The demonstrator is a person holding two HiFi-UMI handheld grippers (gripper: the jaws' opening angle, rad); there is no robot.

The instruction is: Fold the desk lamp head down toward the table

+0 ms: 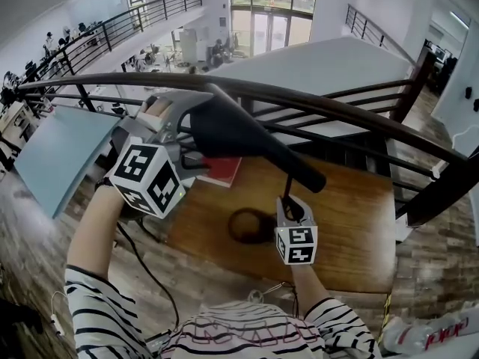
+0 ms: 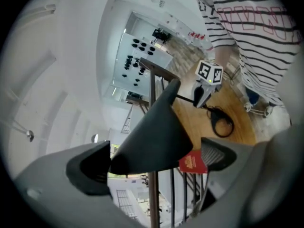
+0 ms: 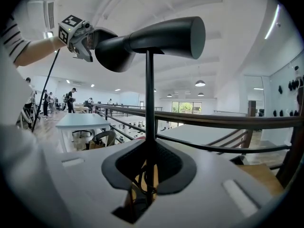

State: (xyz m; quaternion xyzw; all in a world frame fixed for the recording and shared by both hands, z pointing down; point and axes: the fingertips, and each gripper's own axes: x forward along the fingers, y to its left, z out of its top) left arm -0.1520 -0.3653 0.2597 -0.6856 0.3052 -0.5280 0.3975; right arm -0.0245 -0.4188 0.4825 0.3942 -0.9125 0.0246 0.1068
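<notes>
Starting at the left, report the left gripper and the part it addresses. (Inspector)

Its fingers are spread wide, one on each side of the flared end of the matte black, cone-shaped lamp head. A gap shows at one pad, so nothing is clamped. The head's long axis runs from that flared end at the left, down and right, to its narrow end above the thin black lamp stem. In the right gripper view the head lies about level on top of the stem. (Technician)

Which hand is placed to fold it? (Inspector)

The left, in my judgement: it already brackets the free end, well away from the stem. It must close first, then swing that end downward. The right gripper has its fingers pinched together on the stem, low down, which should steady the lamp. (Technician)

Clearances? (Inspector)

Below the flared end lies a red book. Nearer the stem, a dark looped cable rests on the brown wooden bench. The dark curved handrail crosses just behind the head, so a downward swing should move away from it. The book is the likelier obstruction. (Technician)
</notes>
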